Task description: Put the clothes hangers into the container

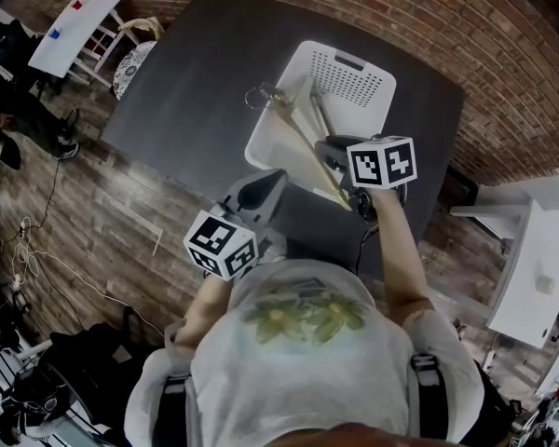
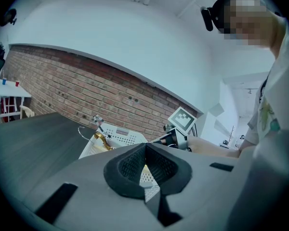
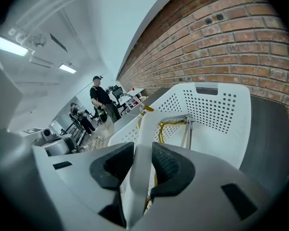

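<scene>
My right claw pinches a white hanger over the container's near rim; left claw pressed together, empty. Risk: released here, it catches the rim, tipping out.

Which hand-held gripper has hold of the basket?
The right hand-held gripper: the white basket's rim is pinched in its jaws. The left hand-held gripper is shut on nothing.
</scene>
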Demonstrator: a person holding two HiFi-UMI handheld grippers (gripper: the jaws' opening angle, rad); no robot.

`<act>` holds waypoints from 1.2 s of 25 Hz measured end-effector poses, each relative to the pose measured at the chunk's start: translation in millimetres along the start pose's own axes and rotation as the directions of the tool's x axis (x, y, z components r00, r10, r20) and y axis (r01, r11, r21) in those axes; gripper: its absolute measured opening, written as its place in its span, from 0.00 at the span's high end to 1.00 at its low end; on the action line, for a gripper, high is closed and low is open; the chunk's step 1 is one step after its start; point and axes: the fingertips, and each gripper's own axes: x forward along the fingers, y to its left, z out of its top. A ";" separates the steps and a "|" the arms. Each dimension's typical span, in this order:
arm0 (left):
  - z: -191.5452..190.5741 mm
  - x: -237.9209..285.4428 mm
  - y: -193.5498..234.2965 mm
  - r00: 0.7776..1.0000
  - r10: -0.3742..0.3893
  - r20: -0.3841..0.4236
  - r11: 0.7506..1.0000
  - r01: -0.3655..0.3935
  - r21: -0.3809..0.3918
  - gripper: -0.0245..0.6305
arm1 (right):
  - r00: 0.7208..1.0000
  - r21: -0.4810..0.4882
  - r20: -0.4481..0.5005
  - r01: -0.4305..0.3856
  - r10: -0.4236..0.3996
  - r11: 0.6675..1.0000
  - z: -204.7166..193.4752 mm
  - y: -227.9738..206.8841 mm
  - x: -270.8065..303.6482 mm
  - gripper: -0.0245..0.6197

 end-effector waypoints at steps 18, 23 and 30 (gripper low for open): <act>-0.3 -6.8 0.4 1.000 -0.003 0.011 1.000 0.003 0.005 0.92 | 0.993 -0.127 0.063 0.108 -0.101 0.986 13.3 -1.0 6.1 0.75; 1.2 -9.1 1.8 1.000 -0.005 0.018 1.000 0.005 0.014 0.92 | 0.974 -0.190 0.140 0.201 -0.176 0.961 19.2 2.0 -7.1 0.75; 3.1 -9.4 0.6 1.000 -0.012 0.022 1.000 0.012 0.024 0.92 | 0.927 -0.218 0.340 0.242 -0.159 0.946 40.2 22.8 -45.9 0.89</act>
